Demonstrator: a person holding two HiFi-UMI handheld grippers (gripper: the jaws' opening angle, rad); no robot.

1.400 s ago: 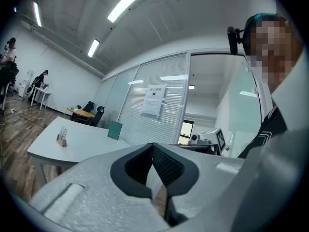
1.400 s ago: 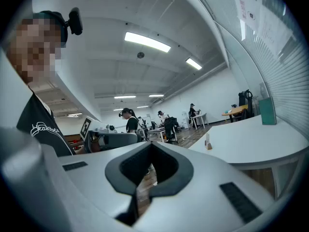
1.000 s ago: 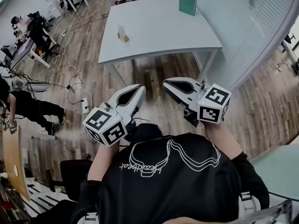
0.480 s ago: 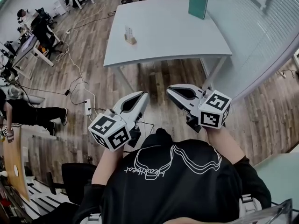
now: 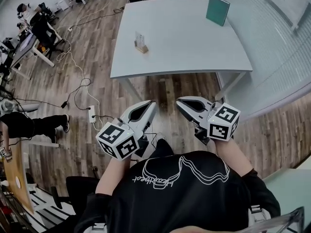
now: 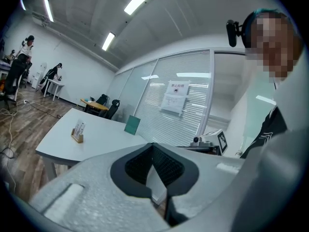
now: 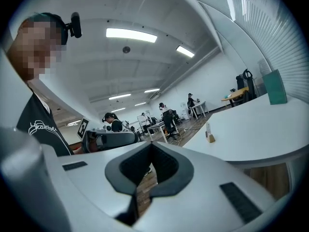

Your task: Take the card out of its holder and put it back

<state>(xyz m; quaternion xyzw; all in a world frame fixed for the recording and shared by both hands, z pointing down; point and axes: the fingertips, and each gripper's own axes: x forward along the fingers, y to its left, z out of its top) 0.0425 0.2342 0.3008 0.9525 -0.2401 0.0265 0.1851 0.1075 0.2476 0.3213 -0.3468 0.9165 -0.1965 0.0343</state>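
Observation:
A clear card (image 5: 139, 37) stands upright in a small wooden holder (image 5: 142, 48) on the left part of the white table (image 5: 194, 47). The left gripper view shows the same holder (image 6: 77, 138), far off, and so does the right gripper view, holder (image 7: 210, 138). Both grippers are held over the wooden floor, short of the table's near edge. My left gripper (image 5: 151, 104) is shut with nothing in it, its tips meeting (image 6: 153, 145). Beside it my right gripper (image 5: 179, 101) is shut and empty too, jaws closed (image 7: 150, 144).
A green box (image 5: 217, 10) stands at the table's far right. A glass wall with blinds (image 5: 277, 38) runs along the right. Cables and a power strip (image 5: 91, 113) lie on the floor at left. People sit at desks (image 5: 29, 30) in the far left.
The table has drawn nearer and lower in the head view as I walk toward it. Both grippers have moved along with me and stay shut.

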